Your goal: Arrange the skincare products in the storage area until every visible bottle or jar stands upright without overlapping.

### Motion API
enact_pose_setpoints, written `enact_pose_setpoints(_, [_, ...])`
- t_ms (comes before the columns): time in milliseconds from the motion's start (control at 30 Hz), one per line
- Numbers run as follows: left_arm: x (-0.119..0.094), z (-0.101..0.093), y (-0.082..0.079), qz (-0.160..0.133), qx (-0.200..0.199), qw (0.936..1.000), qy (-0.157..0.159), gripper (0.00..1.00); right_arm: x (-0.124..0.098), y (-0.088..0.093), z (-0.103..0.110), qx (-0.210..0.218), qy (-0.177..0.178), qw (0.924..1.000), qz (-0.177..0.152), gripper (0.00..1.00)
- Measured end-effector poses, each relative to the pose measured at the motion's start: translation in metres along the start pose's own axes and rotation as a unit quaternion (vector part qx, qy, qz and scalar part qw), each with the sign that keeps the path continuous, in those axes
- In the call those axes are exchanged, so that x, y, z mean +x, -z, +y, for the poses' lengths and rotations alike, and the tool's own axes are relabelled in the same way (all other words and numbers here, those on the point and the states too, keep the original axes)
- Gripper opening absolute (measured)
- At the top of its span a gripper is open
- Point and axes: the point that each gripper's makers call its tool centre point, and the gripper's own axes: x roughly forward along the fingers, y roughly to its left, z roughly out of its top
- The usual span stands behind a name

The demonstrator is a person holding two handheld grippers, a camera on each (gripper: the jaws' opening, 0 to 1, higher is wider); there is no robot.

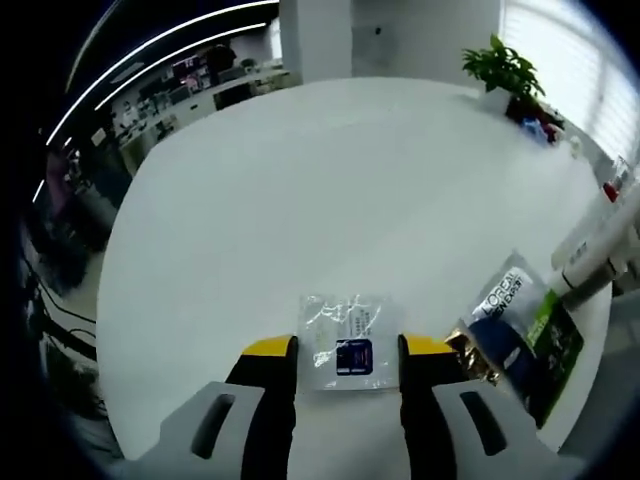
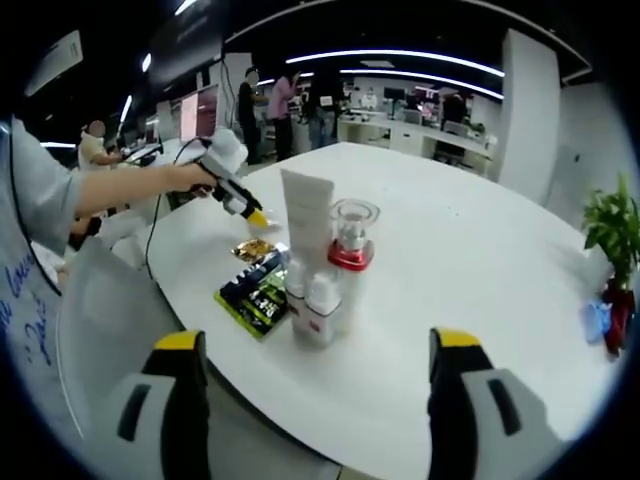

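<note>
So the left hand-held gripper (image 1: 348, 348) is spread open, its yellow tips sitting either side of a clear sachet (image 1: 343, 342) lying flat on the white surface (image 1: 300, 180), not pinching it. Just off to its right there's a pile of flat packets (image 1: 520, 335), and past that a white tube (image 1: 600, 245). The right hand-held gripper (image 2: 318, 345) is wide open too, holding nothing. Straight ahead of it stand a small white bottle (image 2: 322, 310), a tall white tube (image 2: 308, 225) and a clear jar with a red base (image 2: 353, 235), bunched close together, with dark packets (image 2: 255, 290) lying to their left
</note>
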Motion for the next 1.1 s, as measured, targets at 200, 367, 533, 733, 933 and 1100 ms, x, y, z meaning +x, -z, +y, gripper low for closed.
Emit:
enact_pose_setpoints(200, [-0.013, -0.023, 0.003, 0.001, 0.058, 0.997, 0.051, 0.37, -0.001, 0.0, 0.001, -0.004, -0.002, 1.0, 0.0, 0.93])
enact_pose_setpoints(367, [-0.024, -0.04, 0.008, 0.007, 0.108, 0.991, 0.079, 0.37, -0.001, -0.001, 0.002, -0.007, -0.004, 1.0, -0.001, 0.93])
enact_pose_setpoints(533, [-0.035, -0.054, 0.016, 0.015, 0.161, 0.9806, 0.111, 0.37, -0.001, -0.001, 0.003, -0.008, -0.005, 1.0, -0.002, 0.93])
enact_pose_setpoints(733, [-0.043, -0.068, 0.033, 0.03, 0.219, 0.9628, 0.155, 0.37, -0.001, -0.001, 0.004, -0.006, -0.004, 1.0, -0.004, 0.93])
enact_pose_setpoints(933, [-0.052, -0.096, 0.05, 0.049, 0.277, 0.9398, 0.194, 0.37, -0.001, 0.0, 0.006, -0.007, -0.006, 1.0, -0.003, 0.92])
enact_pose_setpoints(1100, [-0.055, -0.106, 0.064, 0.063, 0.311, 0.9223, 0.22, 0.37, -0.002, 0.002, 0.005, -0.006, -0.004, 1.0, -0.002, 0.92])
